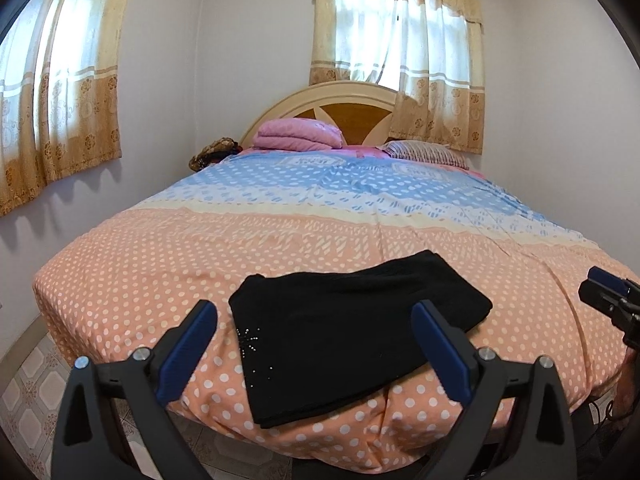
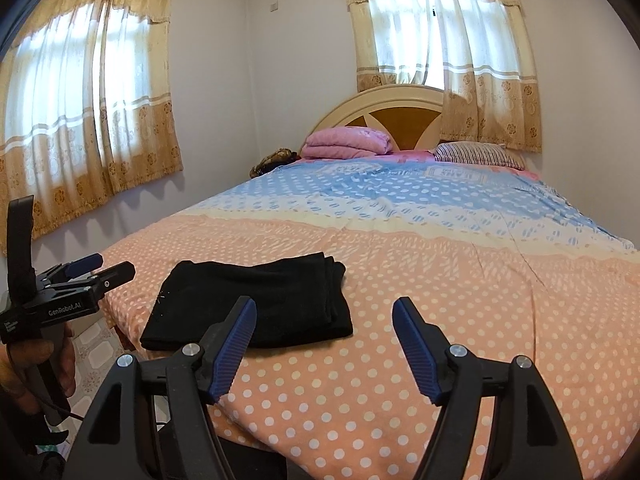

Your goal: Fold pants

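Black pants (image 1: pixel 340 328) lie folded into a compact stack near the foot of the bed (image 1: pixel 160 264), with small sparkly studs on one corner. They also show in the right wrist view (image 2: pixel 256 300), left of centre. My left gripper (image 1: pixel 316 312) is open and empty, held above the foot edge with the pants between its fingers in view, apart from the cloth. My right gripper (image 2: pixel 324 308) is open and empty, hovering just right of the pants. The left gripper also shows in the right wrist view (image 2: pixel 100 266), and the right gripper at the far right of the left wrist view (image 1: pixel 604 284).
The bed has a peach and blue polka-dot cover (image 2: pixel 440 280). A folded pink blanket (image 2: pixel 344 142) and a striped pillow (image 2: pixel 476 154) lie by the headboard (image 2: pixel 400 116). Curtained windows (image 2: pixel 80 120) are on both walls. Tiled floor (image 1: pixel 28 392) lies left of the bed.
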Tool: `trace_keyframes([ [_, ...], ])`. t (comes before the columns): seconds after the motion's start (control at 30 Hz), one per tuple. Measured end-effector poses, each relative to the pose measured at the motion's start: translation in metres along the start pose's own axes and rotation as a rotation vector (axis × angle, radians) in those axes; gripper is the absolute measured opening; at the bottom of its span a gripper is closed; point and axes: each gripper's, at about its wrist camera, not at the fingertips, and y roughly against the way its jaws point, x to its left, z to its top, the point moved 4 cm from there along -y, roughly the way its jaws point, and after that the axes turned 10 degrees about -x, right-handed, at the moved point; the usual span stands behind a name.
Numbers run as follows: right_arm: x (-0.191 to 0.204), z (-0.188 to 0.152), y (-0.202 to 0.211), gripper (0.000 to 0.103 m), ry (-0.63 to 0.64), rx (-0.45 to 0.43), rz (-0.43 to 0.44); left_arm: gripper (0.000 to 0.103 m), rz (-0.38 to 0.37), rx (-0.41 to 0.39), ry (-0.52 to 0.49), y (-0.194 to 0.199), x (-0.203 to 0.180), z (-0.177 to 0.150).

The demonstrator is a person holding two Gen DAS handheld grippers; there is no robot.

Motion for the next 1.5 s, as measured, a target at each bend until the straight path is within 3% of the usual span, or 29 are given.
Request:
trace_keyframes([
  [1.17, 0.003, -0.005, 0.003, 0.073, -0.004, 0.010, 0.003, 0.103, -0.016, -0.013, -0.025, 0.004, -0.012, 0.005],
  [1.5, 0.007, 0.000, 0.009, 0.073, 0.014, -0.034, -0.007, 0.103, 0.011, -0.050, -0.012, 0.008, -0.007, 0.011],
])
